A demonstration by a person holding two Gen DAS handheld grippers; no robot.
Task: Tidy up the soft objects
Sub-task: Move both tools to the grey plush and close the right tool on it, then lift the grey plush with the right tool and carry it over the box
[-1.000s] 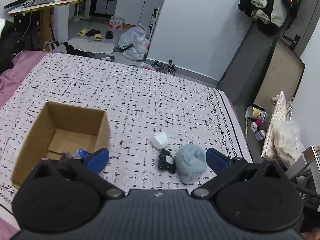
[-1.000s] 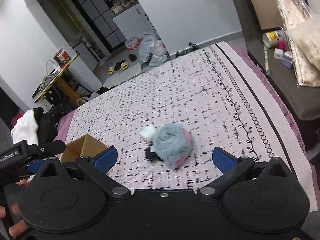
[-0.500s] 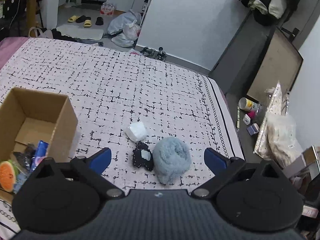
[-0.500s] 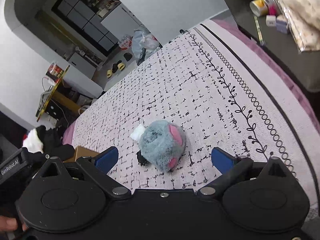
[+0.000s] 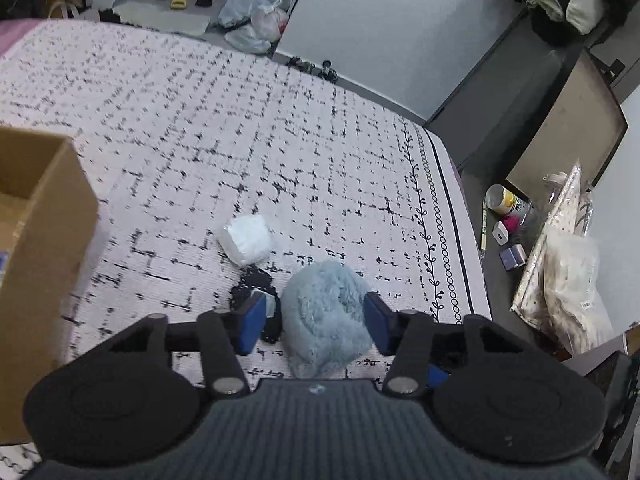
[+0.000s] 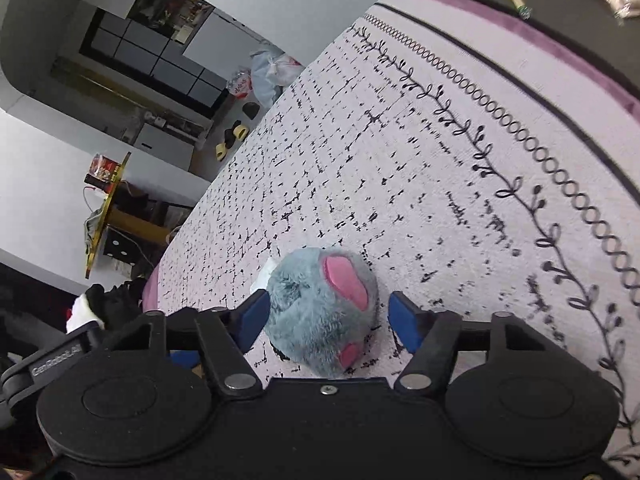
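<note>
A fluffy grey-blue plush toy (image 5: 326, 316) lies near the front edge of the bed; in the right wrist view the plush toy (image 6: 320, 308) shows pink patches. My left gripper (image 5: 316, 322) straddles it with jaws closing; its right pad meets the fur, while its left pad sits over a small black item (image 5: 256, 284). My right gripper (image 6: 328, 318) also brackets the plush toy, jaws closing, with a small gap at its right pad. A white soft bundle (image 5: 246, 238) lies just beyond. An open cardboard box (image 5: 44, 240) stands at the left.
The patterned bedspread (image 5: 240, 120) stretches far behind the toys. Its right edge drops to a floor strewn with a can (image 5: 506, 200), small boxes and a plastic-wrapped package (image 5: 568, 280). Plastic bags (image 5: 256, 20) and slippers lie beyond the bed's far end.
Both grippers came down close over the plush toy and their jaws narrowed from wide to bracketing it. The cardboard box slid to the left edge of the left wrist view.
</note>
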